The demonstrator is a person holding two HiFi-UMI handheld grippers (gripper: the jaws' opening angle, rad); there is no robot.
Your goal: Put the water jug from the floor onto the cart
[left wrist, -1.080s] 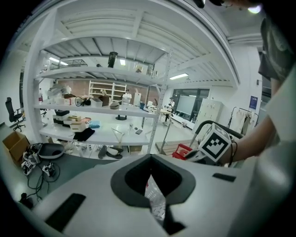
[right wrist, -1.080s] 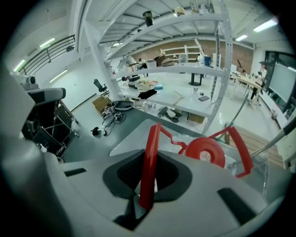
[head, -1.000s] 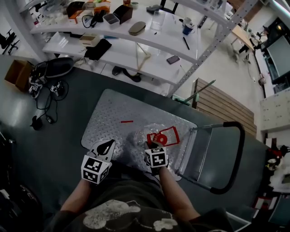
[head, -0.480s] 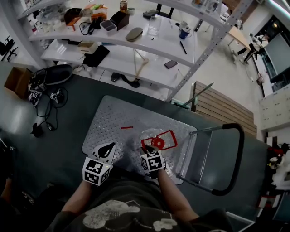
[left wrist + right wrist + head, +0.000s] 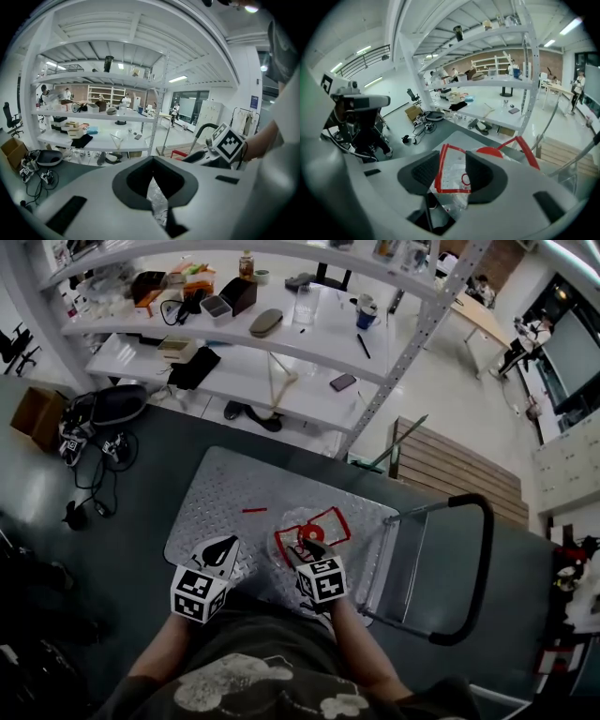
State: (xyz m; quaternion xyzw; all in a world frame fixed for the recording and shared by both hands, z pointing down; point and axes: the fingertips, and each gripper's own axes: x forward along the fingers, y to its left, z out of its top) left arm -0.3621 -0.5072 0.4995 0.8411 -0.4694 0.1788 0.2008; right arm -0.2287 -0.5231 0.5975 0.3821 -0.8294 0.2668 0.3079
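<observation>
Right gripper [image 5: 304, 549] is where the change lies: its jaws, drawn narrow at the near end of the water jug [image 5: 302, 524] a second ago, have just been opening and now stand spread. In the right gripper view the jug's red-bordered label [image 5: 451, 174] sits in the gap between the two dark pads, and neither pad seems to press on it, so I read this as a release and not a fresh grab. The jug, clear crinkled plastic with a red cap [image 5: 490, 151] and a red handle [image 5: 526, 149], is off the floor and rests on the cart's diamond-plate deck [image 5: 230, 486], towards the near side, with the cart's black push handle [image 5: 484, 568] well off to the right. The left gripper [image 5: 221, 546] hangs over the deck's near left edge, just beside the jug but apart from it; in its own view the tongs are pressed together with only a thin slit left, pinching nothing. Judged from how things lie, the placing itself looks done, and what remains is to draw both grippers back without nudging the jug, which may roll or shift easily on the metal plate.
</observation>
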